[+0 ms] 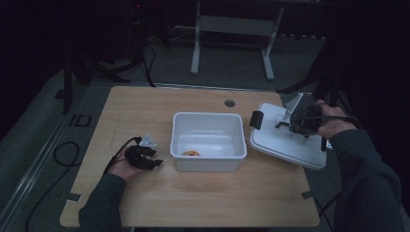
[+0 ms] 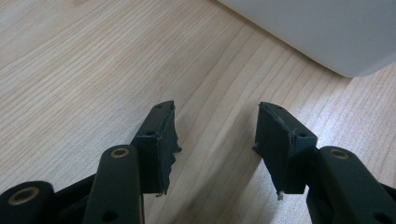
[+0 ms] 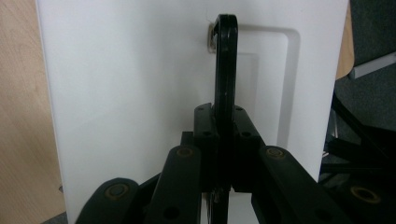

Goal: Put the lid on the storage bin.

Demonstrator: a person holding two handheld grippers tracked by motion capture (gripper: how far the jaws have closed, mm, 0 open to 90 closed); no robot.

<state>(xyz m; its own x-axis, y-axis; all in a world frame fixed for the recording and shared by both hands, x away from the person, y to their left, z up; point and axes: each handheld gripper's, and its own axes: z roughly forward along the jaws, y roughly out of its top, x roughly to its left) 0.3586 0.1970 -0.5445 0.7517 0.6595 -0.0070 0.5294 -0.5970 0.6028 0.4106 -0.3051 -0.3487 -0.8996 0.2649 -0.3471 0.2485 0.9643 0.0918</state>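
A white plastic bin (image 1: pixel 208 140) stands in the middle of the wooden table, with a small orange thing (image 1: pixel 191 153) on its floor. To its right lies the bin's white lid (image 1: pixel 285 140), partly over the table's right edge. My right gripper (image 1: pixel 285 124) is shut on the lid's black handle (image 3: pixel 225 70), which runs upright between the jaws in the right gripper view. My left gripper (image 1: pixel 153 158) rests on the table left of the bin, open, with bare wood between its fingertips (image 2: pixel 164 135). The bin's corner (image 2: pixel 336 42) shows just beyond it.
A black latch (image 1: pixel 256 119) sits on the lid's left end. A round grommet hole (image 1: pixel 229 103) lies behind the bin. Cables trail off the table's left side. Metal frame legs (image 1: pixel 196 48) stand on the dark floor beyond the table.
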